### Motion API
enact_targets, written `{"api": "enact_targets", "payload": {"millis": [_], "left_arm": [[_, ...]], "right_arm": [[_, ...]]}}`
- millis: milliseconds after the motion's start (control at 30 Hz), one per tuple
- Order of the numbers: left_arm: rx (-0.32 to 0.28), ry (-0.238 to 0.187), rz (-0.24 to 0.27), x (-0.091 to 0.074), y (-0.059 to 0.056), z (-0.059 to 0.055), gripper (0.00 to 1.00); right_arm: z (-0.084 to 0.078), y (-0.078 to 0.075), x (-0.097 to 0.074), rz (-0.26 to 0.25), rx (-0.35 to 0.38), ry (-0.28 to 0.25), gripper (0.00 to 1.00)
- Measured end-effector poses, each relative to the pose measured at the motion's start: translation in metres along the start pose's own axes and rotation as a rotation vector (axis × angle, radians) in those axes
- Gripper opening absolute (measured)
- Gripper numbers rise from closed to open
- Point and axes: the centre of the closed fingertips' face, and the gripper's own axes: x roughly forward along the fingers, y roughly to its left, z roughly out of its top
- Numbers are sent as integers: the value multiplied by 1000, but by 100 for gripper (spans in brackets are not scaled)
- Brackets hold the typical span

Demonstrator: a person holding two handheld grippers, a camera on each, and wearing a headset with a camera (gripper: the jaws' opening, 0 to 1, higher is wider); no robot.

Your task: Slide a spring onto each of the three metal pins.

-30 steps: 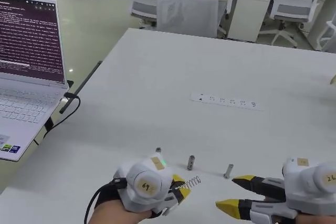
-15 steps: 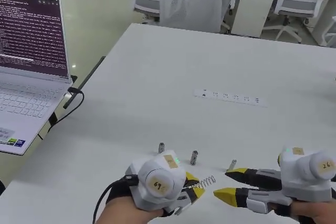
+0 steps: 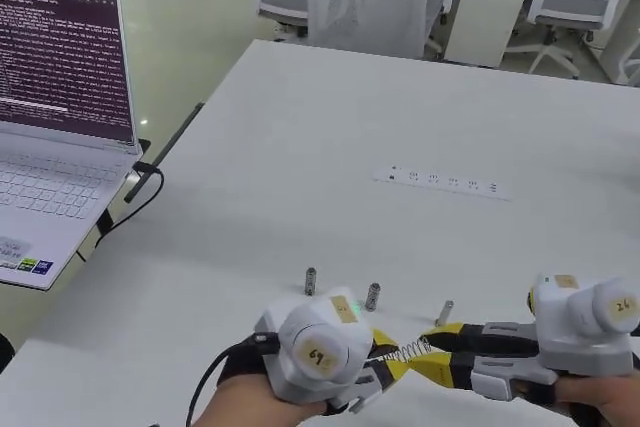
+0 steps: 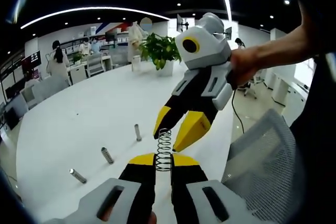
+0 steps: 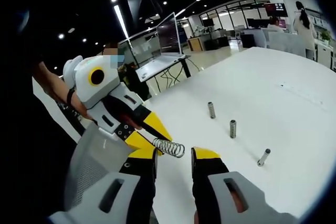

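Our left claw (image 4: pixel 164 160) is clamped on the near end of the spring (image 4: pixel 164 142), holding it above the tabletop (image 3: pixel 330 127). To its right, our right claw (image 5: pixel 175 156) has its jaws apart, with the spring's free end between their tips. Just beyond both claws, we see the left pin (image 3: pixel 310 281), middle pin (image 3: pixel 372 296) and right pin (image 3: pixel 444 313) in a row on the tabletop.

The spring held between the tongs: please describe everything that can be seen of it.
The small silvery wire coil spring looks like bare metal, with open, evenly spaced turns. The yellow-tipped left tongs are shut on one end, holding it above the white table. Its free end reaches between the open right tongs; whether it touches them cannot be told.
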Motion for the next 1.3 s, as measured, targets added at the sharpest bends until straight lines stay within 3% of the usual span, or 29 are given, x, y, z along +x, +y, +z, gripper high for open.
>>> {"api": "enact_targets", "payload": {"millis": [267, 900, 1300], "left_arm": [[18, 0, -11, 0, -3, 0, 2], [125, 30, -60, 3, -14, -7, 2], [124, 32, -58, 10, -11, -10, 3]], "right_arm": [[-2, 2, 0, 19, 15, 2, 15], [-5, 11, -5, 46, 0, 25, 12], [-2, 11, -4, 35, -37, 42, 9]]}}
